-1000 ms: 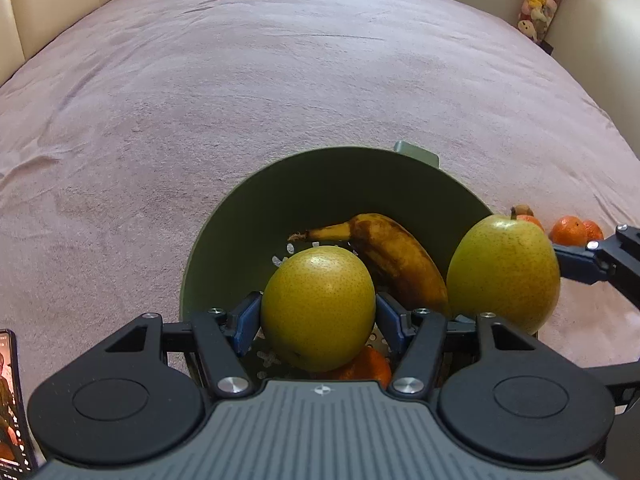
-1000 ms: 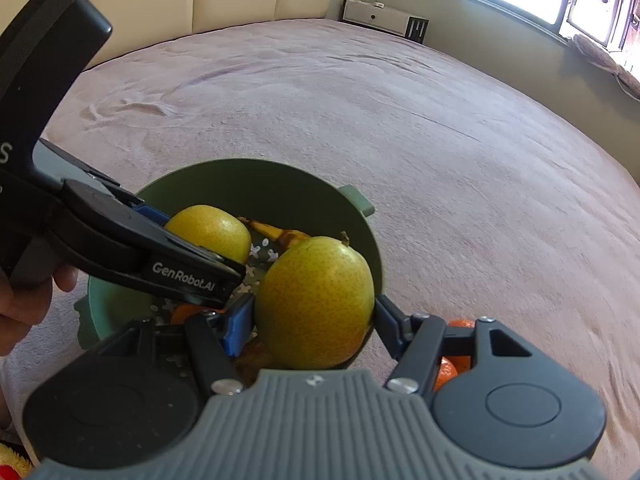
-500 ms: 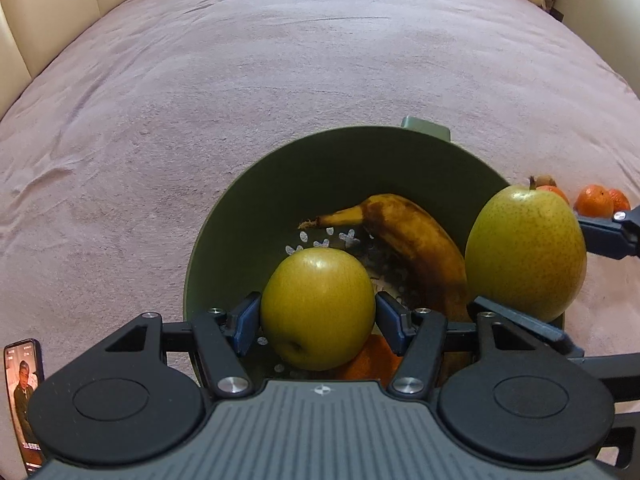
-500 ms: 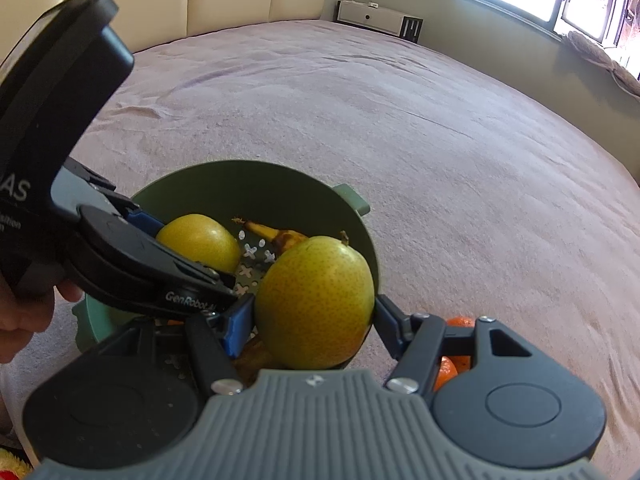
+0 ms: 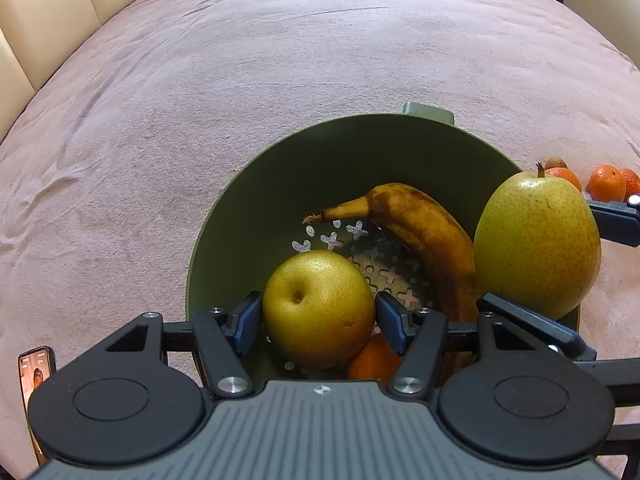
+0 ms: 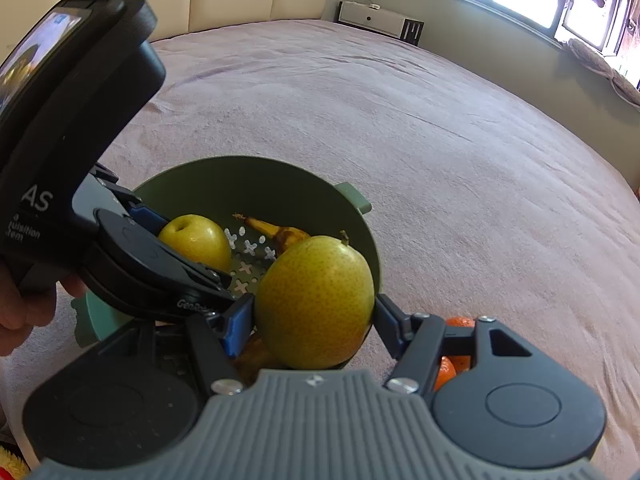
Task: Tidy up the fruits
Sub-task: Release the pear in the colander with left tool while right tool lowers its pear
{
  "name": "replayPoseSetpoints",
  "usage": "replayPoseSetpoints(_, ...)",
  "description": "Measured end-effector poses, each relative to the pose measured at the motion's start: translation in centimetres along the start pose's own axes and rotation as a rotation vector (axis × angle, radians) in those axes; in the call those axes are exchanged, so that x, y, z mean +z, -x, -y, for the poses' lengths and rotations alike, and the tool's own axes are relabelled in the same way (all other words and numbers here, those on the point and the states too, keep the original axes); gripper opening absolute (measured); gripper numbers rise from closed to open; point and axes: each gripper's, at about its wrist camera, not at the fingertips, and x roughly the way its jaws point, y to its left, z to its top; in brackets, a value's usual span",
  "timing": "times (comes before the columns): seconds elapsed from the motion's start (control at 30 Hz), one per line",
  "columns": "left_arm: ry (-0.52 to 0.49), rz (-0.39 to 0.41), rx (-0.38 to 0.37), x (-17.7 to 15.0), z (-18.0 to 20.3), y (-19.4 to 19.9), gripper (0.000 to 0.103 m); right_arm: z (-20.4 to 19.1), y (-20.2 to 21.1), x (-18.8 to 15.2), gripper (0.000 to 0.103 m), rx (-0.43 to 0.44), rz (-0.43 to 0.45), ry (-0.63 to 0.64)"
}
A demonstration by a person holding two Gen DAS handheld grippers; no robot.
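Note:
A green colander bowl (image 5: 320, 168) sits on a pink bed cover, with a browned banana (image 5: 420, 228) and an orange (image 5: 372, 360) inside. My left gripper (image 5: 319, 316) reaches into the bowl. Its blue pads sit against both sides of a round yellow pear (image 5: 316, 308), which is low in the bowl just above the orange. My right gripper (image 6: 312, 316) is shut on a larger green-yellow pear (image 6: 316, 300), holding it stem up over the bowl's near right rim (image 6: 372, 256). The same pear (image 5: 536, 240) shows in the left wrist view, right of the banana.
Several mandarins (image 5: 606, 182) and a small brown fruit lie on the cover right of the bowl, partly behind my right gripper's linkage (image 6: 448, 368). A phone (image 5: 34, 372) lies at the lower left. A hand (image 6: 24, 304) holds the left gripper. Cream cushions stand at the bed's far left.
The left gripper has tipped further down into the bowl, and the round pear has turned between its pads to show its dimple. The right gripper and its pear stayed put.

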Motion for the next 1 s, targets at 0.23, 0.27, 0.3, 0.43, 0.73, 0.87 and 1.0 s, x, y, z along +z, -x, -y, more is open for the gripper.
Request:
replayPoseSetpoints(0.23,-0.002,0.013,0.002,-0.1,-0.1,0.2,0.078,-0.4,0.0,0.0,0.061,-0.014,-0.002,0.016)
replayPoseSetpoints(0.27,0.001,0.014,-0.002,-0.1,-0.3,0.2,0.078,-0.4,0.0,0.0,0.061,-0.015,-0.002,0.018)
replayPoseSetpoints(0.3,0.003,0.014,-0.005,-0.1,-0.4,0.3,0.078,-0.4,0.0,0.0,0.061,-0.016,-0.001,0.02)
replayPoseSetpoints(0.43,0.036,0.026,-0.024,0.1,-1.0,0.8,0.079,-0.4,0.0,0.0,0.061,-0.017,-0.001,0.021)
replayPoseSetpoints(0.73,0.279,0.139,-0.134,0.5,-5.3,4.5,0.081,0.1,0.5,0.9,0.061,0.024,0.044,-0.064)
replayPoseSetpoints(0.87,0.359,0.193,-0.142,0.3,-7.0,6.0,0.075,-0.5,0.0,1.3,0.061,0.042,0.043,-0.07)
replayPoseSetpoints(1.0,0.433,0.204,-0.106,0.1,-8.4,6.1,0.068,-1.3,-0.9,1.5,0.061,0.046,0.03,-0.059)
